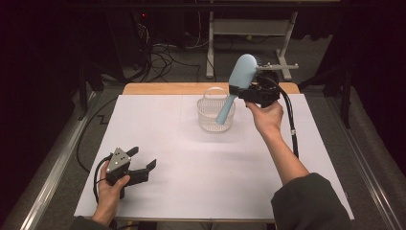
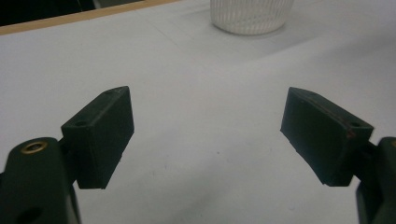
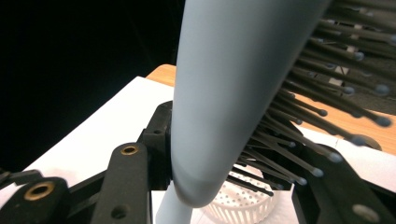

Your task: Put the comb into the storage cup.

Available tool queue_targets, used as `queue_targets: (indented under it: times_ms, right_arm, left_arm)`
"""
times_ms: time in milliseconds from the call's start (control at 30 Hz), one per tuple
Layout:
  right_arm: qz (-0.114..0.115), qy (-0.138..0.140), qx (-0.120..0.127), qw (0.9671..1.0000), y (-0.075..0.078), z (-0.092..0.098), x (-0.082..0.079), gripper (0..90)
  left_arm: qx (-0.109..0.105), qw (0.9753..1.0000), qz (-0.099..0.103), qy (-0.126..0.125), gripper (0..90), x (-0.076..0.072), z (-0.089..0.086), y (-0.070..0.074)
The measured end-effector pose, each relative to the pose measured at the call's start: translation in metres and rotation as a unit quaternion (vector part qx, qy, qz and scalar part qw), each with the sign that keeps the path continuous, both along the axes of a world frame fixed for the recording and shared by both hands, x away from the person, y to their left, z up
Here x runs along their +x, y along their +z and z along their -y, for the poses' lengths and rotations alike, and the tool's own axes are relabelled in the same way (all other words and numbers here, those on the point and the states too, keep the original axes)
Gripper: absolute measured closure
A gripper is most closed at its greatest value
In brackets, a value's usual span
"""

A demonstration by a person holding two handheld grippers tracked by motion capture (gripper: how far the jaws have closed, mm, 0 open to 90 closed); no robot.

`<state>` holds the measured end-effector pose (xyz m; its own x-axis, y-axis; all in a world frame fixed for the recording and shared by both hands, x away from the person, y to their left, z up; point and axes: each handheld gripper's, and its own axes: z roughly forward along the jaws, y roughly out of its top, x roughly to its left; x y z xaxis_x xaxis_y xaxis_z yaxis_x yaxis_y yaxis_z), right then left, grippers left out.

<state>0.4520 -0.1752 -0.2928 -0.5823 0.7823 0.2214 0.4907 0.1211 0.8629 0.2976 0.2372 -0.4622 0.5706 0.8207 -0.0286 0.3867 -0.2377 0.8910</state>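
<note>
A pale blue hairbrush (image 1: 237, 81) with dark bristles is held up over the back of the table, head up and handle pointing down toward a white perforated basket (image 1: 209, 120). My right gripper (image 1: 238, 91) is shut on the hairbrush near the base of its head. In the right gripper view the hairbrush (image 3: 233, 93) rises between the jaws, its bristles to the right, with the basket (image 3: 243, 203) below. My left gripper (image 1: 141, 158) rests low at the table's front left, open and holding nothing. The left gripper (image 2: 208, 135) faces bare white surface, the basket (image 2: 252, 16) far ahead.
A white sheet (image 1: 182, 158) covers the table, with a wooden edge (image 1: 158, 88) at the back. A black cable (image 1: 290, 124) trails from the right gripper. Behind the table are a metal stand (image 1: 249, 28) and floor cables (image 1: 163, 57).
</note>
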Motion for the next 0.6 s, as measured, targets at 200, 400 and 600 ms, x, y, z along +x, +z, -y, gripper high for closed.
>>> queue_targets:
  times_ms: [200,400,600]
  right_arm:
    - [-0.012,-0.007,-0.017,0.9998,-0.001,-0.012,0.017,55.1]
    - [0.001,-0.014,-0.021,0.9997,0.002,-0.02,0.023,54.8]
    - [0.011,-0.027,-0.024,0.9993,0.005,-0.017,0.027,54.4]
  left_arm:
    - [0.003,1.0,0.006,0.002,18.5,-0.002,0.0,0.001]
    - [0.008,1.0,0.005,0.003,18.5,-0.001,0.0,0.001]
    - [0.004,1.0,0.003,0.007,18.5,-0.001,0.0,0.001]
